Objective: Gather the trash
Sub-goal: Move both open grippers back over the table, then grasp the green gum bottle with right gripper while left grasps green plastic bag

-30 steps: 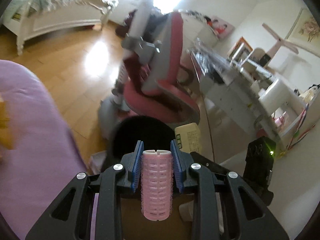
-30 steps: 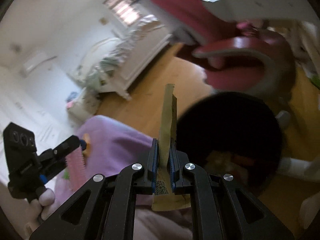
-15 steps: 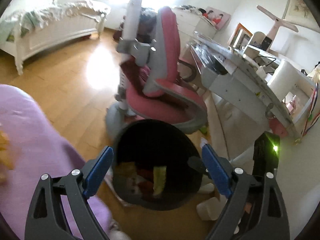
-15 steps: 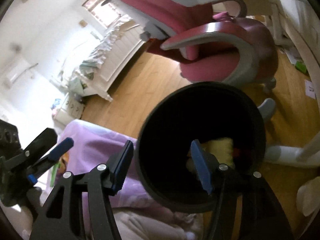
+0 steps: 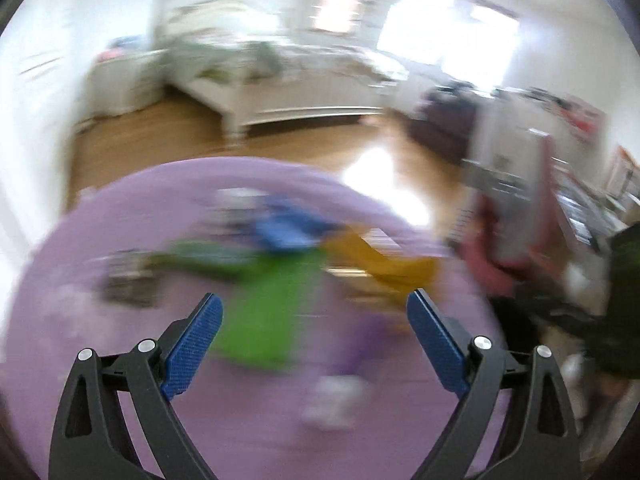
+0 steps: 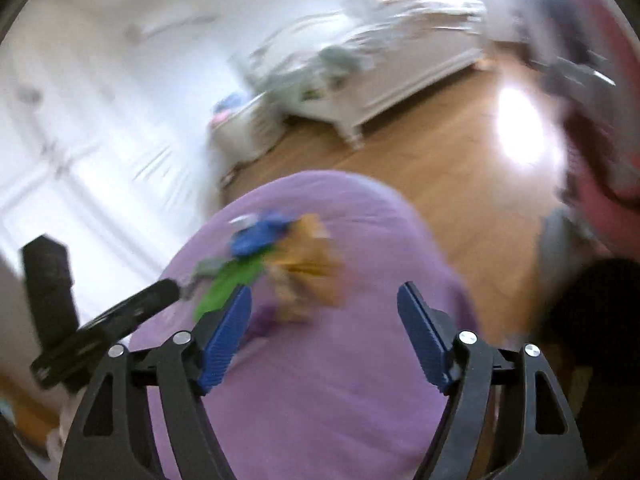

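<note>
left gripper [image 5: 314, 332]: wide open, nothing between the blue pads [image 5: 192, 350], touching nothing; sits bottom centre of the left view, over the purple bed cover [image 5: 80, 320].
right gripper [image 6: 324, 330]: also wide open and empty, bottom centre of the right view, over the same purple cover [image 6: 340, 400].
left gripper seen from the right view: dark body at lower left of frame [image 6: 100, 328], beside the cover's edge.
trash: blurred heap on the cover, frame centre in the left view. Green piece [image 5: 268, 304] lies between the left pads further out; blue piece [image 5: 288, 230] above it; yellow-orange piece [image 5: 384, 264] to the right.
trash, right view: same heap left of centre, green [image 6: 228, 284], blue [image 6: 258, 236], orange [image 6: 308, 264]; the green runs behind the left pad's tip, contact cannot be told.
bin: dark shape [image 6: 592, 308] at the right edge of the right view, on the wood floor [image 6: 440, 168].
blur: both views smeared, item types unreadable.
background: white bed [image 5: 280, 92] in the upper half of the frame.
</note>
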Available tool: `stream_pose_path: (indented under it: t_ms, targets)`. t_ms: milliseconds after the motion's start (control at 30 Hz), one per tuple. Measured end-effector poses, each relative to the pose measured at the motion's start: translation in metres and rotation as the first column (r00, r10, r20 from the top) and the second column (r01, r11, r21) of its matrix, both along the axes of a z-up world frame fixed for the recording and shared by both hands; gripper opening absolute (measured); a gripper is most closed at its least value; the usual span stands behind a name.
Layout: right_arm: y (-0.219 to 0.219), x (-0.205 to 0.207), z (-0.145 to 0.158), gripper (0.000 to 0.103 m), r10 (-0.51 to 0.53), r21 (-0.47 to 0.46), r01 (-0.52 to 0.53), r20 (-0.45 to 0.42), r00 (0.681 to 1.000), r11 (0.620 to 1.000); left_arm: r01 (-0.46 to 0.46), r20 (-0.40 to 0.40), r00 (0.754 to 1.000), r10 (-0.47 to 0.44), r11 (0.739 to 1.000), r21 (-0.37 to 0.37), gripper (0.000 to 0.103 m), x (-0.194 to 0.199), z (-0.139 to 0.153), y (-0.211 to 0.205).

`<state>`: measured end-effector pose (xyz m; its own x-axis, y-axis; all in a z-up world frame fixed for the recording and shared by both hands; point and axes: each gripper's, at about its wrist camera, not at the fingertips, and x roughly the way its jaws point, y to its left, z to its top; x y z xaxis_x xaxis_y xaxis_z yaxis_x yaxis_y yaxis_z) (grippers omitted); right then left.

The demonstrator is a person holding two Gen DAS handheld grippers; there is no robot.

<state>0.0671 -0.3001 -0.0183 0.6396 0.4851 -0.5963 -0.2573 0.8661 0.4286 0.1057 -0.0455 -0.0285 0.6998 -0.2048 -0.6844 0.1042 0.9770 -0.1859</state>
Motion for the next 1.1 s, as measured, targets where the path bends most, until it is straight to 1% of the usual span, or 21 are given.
stream_pose_path:
  t_ms: [67,133,167,233,300,367,400,433,500,533,600,667,767,800,867,900,1000,1100]
  targets:
    - [0.038,0.018,0.004,0.075,0.072,-0.034,-0.072,-0.002,0.997,0.997,-0.087,-0.038,0.995,0.089,0.995,0.05,0.092,0.01,-0.012,0.044]
    - [0.075,0.036,0.006,0.075,0.144,-0.063,-0.144,-0.005,0.99,0.988,-0.125,-0.066,0.989,0.13,0.989,0.083,0.092,0.019,-0.024,0.068]
    - [0.098,0.047,0.005,0.075,0.186,-0.091,-0.186,-0.008,0.982,0.978,-0.133,-0.086,0.986,0.141,0.986,0.101,0.092,0.025,-0.031,0.08]
    - [0.132,0.064,0.004,0.075,0.24,-0.146,-0.241,-0.024,0.971,0.96,-0.137,-0.12,0.981,0.15,0.984,0.117,0.092,0.035,-0.043,0.098]
    - [0.161,0.078,0.0,0.075,0.293,-0.179,-0.295,-0.034,0.955,0.939,-0.119,-0.144,0.98,0.137,0.985,0.125,0.092,0.045,-0.053,0.108]
    - [0.192,0.095,-0.007,0.075,0.325,-0.247,-0.328,-0.051,0.944,0.912,-0.1,-0.16,0.98,0.122,0.985,0.142,0.092,0.055,-0.059,0.108]
    - [0.201,0.1,-0.01,0.074,0.33,-0.274,-0.332,-0.058,0.942,0.902,-0.088,-0.167,0.979,0.114,0.984,0.153,0.092,0.06,-0.062,0.108]
    - [0.211,0.107,-0.016,0.07,0.335,-0.309,-0.341,-0.072,0.939,0.888,-0.083,-0.166,0.98,0.111,0.983,0.167,0.092,0.065,-0.064,0.107]
    - [0.222,0.119,-0.026,0.07,0.347,-0.353,-0.356,-0.092,0.933,0.865,-0.069,-0.159,0.982,0.101,0.979,0.194,0.092,0.071,-0.065,0.104]
    - [0.229,0.124,-0.033,0.07,0.357,-0.381,-0.371,-0.109,0.928,0.847,-0.061,-0.16,0.983,0.094,0.978,0.198,0.092,0.071,-0.065,0.101]
    - [0.241,0.13,-0.043,0.065,0.383,-0.424,-0.402,-0.133,0.914,0.812,-0.051,-0.164,0.983,0.087,0.975,0.215,0.092,0.077,-0.065,0.1]
    - [0.248,0.132,-0.049,0.064,0.406,-0.439,-0.424,-0.141,0.903,0.792,-0.045,-0.169,0.982,0.085,0.973,0.227,0.094,0.079,-0.065,0.097]
    - [0.252,0.133,-0.054,0.059,0.422,-0.436,-0.443,-0.149,0.894,0.784,-0.049,-0.174,0.981,0.091,0.972,0.228,0.096,0.079,-0.066,0.096]
    - [0.254,0.133,-0.054,0.057,0.433,-0.441,-0.452,-0.149,0.889,0.775,-0.051,-0.176,0.98,0.093,0.972,0.231,0.096,0.079,-0.067,0.096]
    - [0.259,0.134,-0.054,0.047,0.451,-0.431,-0.475,-0.163,0.877,0.768,-0.051,-0.179,0.979,0.094,0.972,0.23,0.096,0.083,-0.067,0.096]
    - [0.261,0.134,-0.055,0.044,0.461,-0.429,-0.486,-0.169,0.871,0.761,-0.052,-0.178,0.979,0.094,0.972,0.231,0.096,0.082,-0.066,0.096]
    - [0.266,0.133,-0.052,0.042,0.468,-0.443,-0.495,-0.178,0.866,0.747,-0.051,-0.179,0.979,0.094,0.972,0.231,0.096,0.08,-0.065,0.092]
    - [0.267,0.135,-0.053,0.042,0.483,-0.428,-0.518,-0.196,0.853,0.741,-0.051,-0.181,0.979,0.094,0.972,0.23,0.096,0.077,-0.065,0.093]
